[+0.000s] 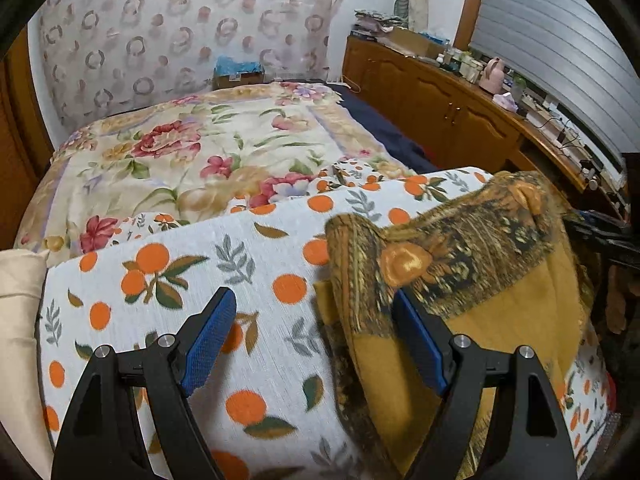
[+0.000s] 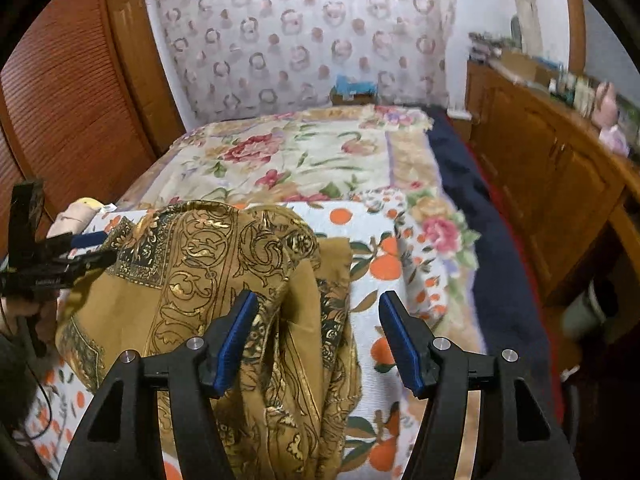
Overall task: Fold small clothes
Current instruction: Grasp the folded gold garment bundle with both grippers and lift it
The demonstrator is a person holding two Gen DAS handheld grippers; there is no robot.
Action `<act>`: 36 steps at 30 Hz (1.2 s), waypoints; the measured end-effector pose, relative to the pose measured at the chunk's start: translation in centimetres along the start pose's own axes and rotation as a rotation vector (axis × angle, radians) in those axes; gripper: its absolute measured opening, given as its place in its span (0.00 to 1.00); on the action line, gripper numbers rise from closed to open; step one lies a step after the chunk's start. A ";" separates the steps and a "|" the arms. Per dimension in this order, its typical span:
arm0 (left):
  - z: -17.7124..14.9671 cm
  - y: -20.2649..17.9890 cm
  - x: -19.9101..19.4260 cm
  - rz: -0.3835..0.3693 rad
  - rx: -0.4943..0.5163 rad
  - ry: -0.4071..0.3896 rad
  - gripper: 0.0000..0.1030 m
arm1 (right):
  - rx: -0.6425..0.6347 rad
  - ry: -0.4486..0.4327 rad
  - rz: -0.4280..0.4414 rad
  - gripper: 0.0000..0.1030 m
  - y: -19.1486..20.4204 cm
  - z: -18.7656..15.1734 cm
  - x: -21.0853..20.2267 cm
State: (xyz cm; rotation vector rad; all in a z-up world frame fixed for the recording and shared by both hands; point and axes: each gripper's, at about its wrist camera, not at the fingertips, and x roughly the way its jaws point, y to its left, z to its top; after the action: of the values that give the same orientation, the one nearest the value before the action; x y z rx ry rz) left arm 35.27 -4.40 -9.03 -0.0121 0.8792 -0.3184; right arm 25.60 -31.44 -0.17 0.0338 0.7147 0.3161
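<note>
Looking down along my left claw [image 1: 314, 336], I see its blue pads spread wide with nothing pinched between them: the left pad hangs over the white cloth printed with oranges [image 1: 168, 272], while the right pad sits at the near edge of the mustard garment with the gold scroll pattern [image 1: 472, 280], and I cannot tell whether it touches the fabric. That garment lies rumpled on the orange-print cloth, ahead and to the right of this claw. My right claw [image 2: 318, 336] also stands parted; a hanging fold of the same garment [image 2: 224, 264] drapes down between its fingers, lying against the left pad and clear of the right one, so neither pad presses on it. From the right claw, the bulk of the garment spreads ahead and to the left, and my other claw shows at the far left edge just beside the fabric. Beyond both claws the flowered bedspread [image 1: 208, 148] stretches away toward the patterned curtain [image 2: 304, 32], and wooden cabinets [image 2: 544, 184] run along the right.
</note>
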 end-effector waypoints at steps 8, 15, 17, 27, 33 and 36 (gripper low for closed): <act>-1.2 -0.6 -0.6 -0.058 0.003 0.013 0.79 | -0.004 0.081 0.020 0.63 0.0 0.0 1.7; -1.6 -0.7 0.0 -0.140 -0.041 0.049 0.56 | 0.002 0.079 0.039 0.63 -0.1 0.5 1.6; -1.8 -1.0 0.0 -0.150 -0.044 0.054 0.52 | -0.009 0.082 0.041 0.59 0.3 0.3 1.5; -1.6 -1.5 0.4 -0.238 -0.041 0.076 0.16 | -0.085 0.074 0.076 0.18 1.6 -0.3 1.2; -1.4 -2.2 -3.2 -0.271 -0.014 -0.014 0.10 | -0.087 -0.046 0.077 0.15 2.3 0.1 -1.0; -1.3 -2.3 -6.1 -0.274 -0.001 -0.075 0.09 | -0.128 -0.086 0.046 0.15 3.9 0.7 -2.2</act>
State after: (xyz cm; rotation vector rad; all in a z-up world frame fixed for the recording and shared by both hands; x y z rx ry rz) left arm 30.05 -4.74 -4.99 -0.1458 0.8038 -0.5697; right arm 23.44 -28.32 2.33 -0.0570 0.6084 0.4018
